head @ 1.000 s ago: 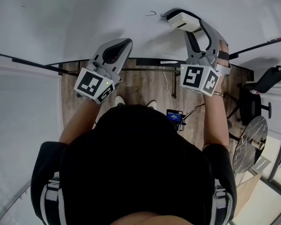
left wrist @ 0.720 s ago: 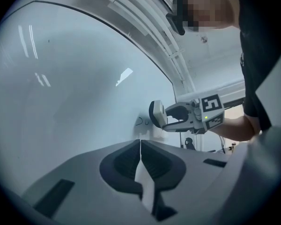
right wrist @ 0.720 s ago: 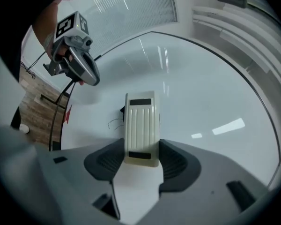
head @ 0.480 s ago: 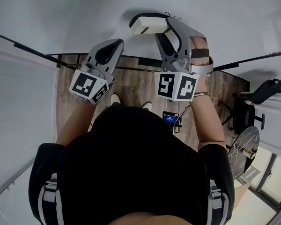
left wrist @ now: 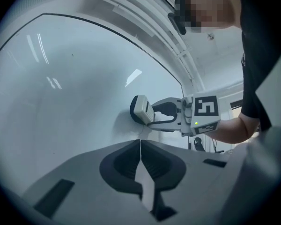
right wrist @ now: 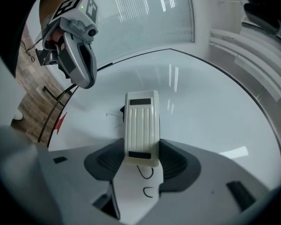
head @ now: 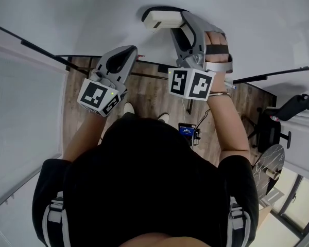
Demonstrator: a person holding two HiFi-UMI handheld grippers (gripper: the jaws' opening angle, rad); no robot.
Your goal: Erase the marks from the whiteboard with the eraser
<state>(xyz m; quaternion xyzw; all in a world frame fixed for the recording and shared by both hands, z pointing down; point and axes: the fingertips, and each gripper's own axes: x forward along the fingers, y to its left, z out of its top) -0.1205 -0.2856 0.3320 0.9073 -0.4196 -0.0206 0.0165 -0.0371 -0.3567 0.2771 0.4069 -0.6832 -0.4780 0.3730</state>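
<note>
Right gripper [right wrist: 141, 159] clamps the cream eraser [right wrist: 141, 125], pressing it against the whiteboard [right wrist: 210, 111] just above thin black marks [right wrist: 145, 173]. Left gripper [left wrist: 140, 143] hovers near the board, jaws together, empty.

Bright, even overhead light fills the room, laying pale streaks of glare across the whiteboard [right wrist: 210, 107] and a soft shadow beside the eraser [left wrist: 141, 109]. Both gripper views bulge like fisheyes and darken toward their round edges, with the nearest foreground slightly soft.
</note>
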